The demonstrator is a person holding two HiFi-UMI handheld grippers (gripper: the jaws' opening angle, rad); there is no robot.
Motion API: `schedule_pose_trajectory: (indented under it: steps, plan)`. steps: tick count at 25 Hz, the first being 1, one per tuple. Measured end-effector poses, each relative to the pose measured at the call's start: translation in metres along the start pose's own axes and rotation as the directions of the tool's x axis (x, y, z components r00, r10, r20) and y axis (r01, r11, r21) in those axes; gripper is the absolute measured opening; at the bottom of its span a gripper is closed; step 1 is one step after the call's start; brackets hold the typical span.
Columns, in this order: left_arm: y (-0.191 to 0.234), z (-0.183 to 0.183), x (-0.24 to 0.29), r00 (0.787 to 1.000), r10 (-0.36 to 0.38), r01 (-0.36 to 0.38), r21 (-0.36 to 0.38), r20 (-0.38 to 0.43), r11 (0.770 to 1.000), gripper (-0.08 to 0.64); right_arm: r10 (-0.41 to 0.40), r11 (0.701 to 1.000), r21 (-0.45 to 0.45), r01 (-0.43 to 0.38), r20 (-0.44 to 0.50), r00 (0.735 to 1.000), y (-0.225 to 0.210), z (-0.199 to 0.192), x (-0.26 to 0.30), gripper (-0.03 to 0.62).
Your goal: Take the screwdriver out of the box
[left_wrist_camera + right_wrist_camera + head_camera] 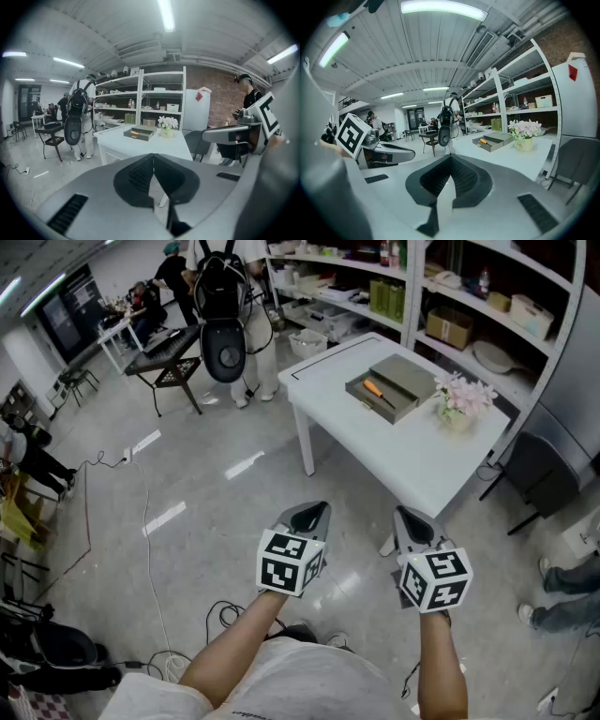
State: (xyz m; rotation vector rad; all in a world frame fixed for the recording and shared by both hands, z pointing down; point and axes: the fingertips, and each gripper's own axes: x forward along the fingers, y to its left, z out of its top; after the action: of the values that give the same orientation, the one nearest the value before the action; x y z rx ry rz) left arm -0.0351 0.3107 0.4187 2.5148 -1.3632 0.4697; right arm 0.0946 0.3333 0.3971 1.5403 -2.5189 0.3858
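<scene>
A grey-green box (394,385) lies open on the white table (412,460), with an orange-handled screwdriver (376,391) inside its tray. My left gripper (317,512) and right gripper (407,516) hover side by side over the floor, well short of the table's near corner. Both point toward the table, jaws closed tip to tip with nothing between them. In the left gripper view the box (139,133) and screwdriver (134,132) sit far ahead beyond the gripper (153,155). The right gripper view shows the box (495,140) and screwdriver (485,140) past its gripper (450,156).
A pot of pink flowers (460,401) stands on the table right of the box. Shelving (450,296) lines the wall behind. A person with a backpack (225,306) stands beyond the table by a black folding table (169,357). Cables (150,521) trail on the floor; a grey chair (539,474) sits at right.
</scene>
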Motion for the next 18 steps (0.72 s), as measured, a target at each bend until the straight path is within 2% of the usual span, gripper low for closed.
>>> schedule_pose_trajectory:
  steps: [10, 18]
  plan:
    - [0.012, 0.007, 0.026, 1.0, -0.009, 0.008, -0.001, -0.014, 1.0, 0.006, -0.003, 1.0, -0.01, 0.003, -0.014, 1.0, -0.014, 0.004, 0.029, 0.003]
    - [0.041, 0.017, 0.073, 0.998, -0.053, 0.053, -0.008, -0.021, 0.999, 0.006, -0.024, 1.0, -0.004, 0.024, -0.029, 0.999, -0.032, 0.012, 0.078, 0.005]
